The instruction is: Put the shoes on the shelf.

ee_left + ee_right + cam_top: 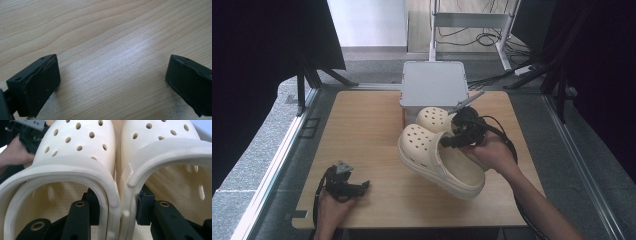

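Pinching two cream clogs point(439, 155) together, right gripper point(457, 134) lifts them.

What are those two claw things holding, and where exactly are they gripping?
The right gripper pinches both cream clogs together by their touching inner side walls, one jaw inside each shoe. The left gripper holds nothing.

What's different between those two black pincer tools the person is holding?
The right gripper is shut on a pair of cream clogs, one jaw inside each shoe, pinching their inner walls together; the left gripper is open with nothing between its jaws. The right one is raised over mid-table beside a grey box; the left sits low near the table's front edge. Both are black, hand-held, with trailing cables.
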Demonstrator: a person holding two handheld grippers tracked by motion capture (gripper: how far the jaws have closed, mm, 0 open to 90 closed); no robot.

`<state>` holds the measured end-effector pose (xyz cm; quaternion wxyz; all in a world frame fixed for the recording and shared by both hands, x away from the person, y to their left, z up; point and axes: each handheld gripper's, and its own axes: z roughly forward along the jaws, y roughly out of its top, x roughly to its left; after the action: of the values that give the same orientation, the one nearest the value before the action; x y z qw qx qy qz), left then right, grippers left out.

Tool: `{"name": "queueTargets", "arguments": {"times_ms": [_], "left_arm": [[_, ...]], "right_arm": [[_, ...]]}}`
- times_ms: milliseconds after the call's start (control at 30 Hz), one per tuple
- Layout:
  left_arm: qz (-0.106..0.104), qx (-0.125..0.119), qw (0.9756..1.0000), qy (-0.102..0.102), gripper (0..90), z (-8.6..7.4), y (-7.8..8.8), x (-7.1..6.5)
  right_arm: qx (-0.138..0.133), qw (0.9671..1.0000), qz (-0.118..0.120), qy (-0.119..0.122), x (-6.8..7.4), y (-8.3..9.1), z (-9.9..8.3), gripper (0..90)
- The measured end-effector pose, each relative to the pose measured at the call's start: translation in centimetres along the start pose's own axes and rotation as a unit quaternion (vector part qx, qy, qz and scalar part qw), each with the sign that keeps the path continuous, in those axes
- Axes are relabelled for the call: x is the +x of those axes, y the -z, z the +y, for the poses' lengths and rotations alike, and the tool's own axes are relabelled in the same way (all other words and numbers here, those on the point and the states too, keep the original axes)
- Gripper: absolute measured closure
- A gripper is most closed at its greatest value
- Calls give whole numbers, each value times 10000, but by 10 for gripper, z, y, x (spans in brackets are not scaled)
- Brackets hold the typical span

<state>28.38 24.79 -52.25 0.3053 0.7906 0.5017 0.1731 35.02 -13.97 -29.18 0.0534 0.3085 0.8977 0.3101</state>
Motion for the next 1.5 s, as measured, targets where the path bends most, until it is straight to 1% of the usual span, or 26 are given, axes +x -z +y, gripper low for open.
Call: {"name": "queueTargets", "arguments": {"times_ms": [367,433,533,667,800,900,1067,1133,1167,1233,1300,1367,1433,1500], "left_arm": [[-24,25,10000,-5,0,0,0,0],[-25,24,10000,-5,0,0,0,0],[-25,25,10000,-4,0,0,0,0],[-25,26,10000,-5,0,0,0,0],[-21,25,10000,-14,0,0,0,0],[-21,26,10000,-16,0,0,0,0],[-9,18,10000,-20,0,0,0,0],[-6,17,10000,-21,0,0,0,0],[-6,16,10000,-21,0,0,0,0],[-9,16,10000,-3,0,0,0,0],[-9,16,10000,-3,0,0,0,0],[-8,16,10000,-5,0,0,0,0],[-9,17,10000,-4,0,0,0,0],[-10,17,10000,-8,0,0,0,0]], "right_arm": [[-162,9994,-267,-132,-8,19,39,632],[-181,9990,-339,-236,-11,20,47,632],[-195,9982,-440,-344,-16,18,58,632],[-219,9970,-562,-478,-25,11,72,632],[-237,9954,-673,-639,-34,4,83,632],[-239,9937,-740,-812,-43,-1,91,632],[-275,9895,-946,-1057,-56,-8,104,632],[-314,9869,-1034,-1195,-61,-10,109,633],[-336,9856,-1112,-1233,-63,-12,112,633],[-291,9833,-1260,-1282,-67,-15,118,633],[-287,9803,-1407,-1357,-70,-18,123,633],[-297,9767,-1510,-1493,-74,-20,129,633],[-328,9740,-1550,-1618,-78,-22,133,632],[-362,9702,-1598,-1784,-83,-24,139,631]]}}
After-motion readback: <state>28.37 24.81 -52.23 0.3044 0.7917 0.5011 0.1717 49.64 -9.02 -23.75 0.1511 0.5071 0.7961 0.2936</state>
